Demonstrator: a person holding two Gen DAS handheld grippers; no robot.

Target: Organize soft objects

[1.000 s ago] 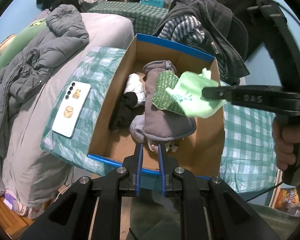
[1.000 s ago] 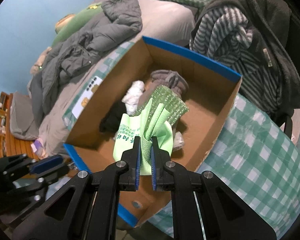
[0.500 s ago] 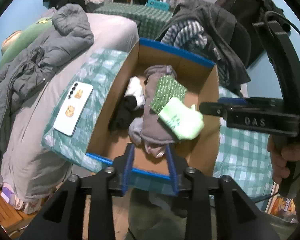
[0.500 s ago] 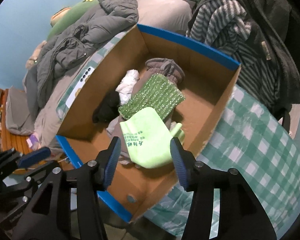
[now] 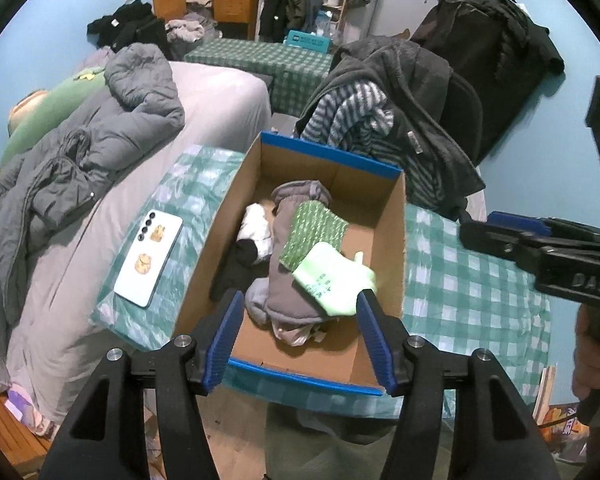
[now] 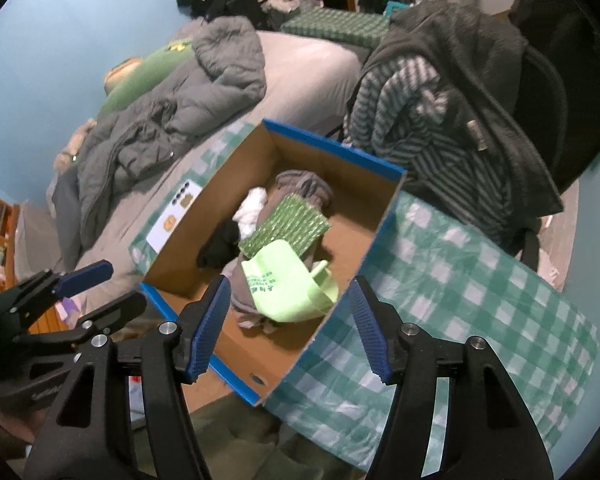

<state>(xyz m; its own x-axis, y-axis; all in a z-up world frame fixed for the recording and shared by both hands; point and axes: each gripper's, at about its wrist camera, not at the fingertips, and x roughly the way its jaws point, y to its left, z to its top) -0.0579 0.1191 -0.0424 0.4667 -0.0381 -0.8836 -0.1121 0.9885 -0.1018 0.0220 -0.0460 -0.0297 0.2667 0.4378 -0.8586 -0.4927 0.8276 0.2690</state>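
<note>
Lying released in box, pale-green cloth; right gripper just opened.

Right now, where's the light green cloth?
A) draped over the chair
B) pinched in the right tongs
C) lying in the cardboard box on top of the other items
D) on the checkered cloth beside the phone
C: the light green cloth lies loose in the cardboard box, on top of the grey garment. The right tongs stand open above it with nothing between them.

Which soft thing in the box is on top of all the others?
The light green cloth with printed writing. It lies over the gray garment and the dark green sparkly cloth.
</note>
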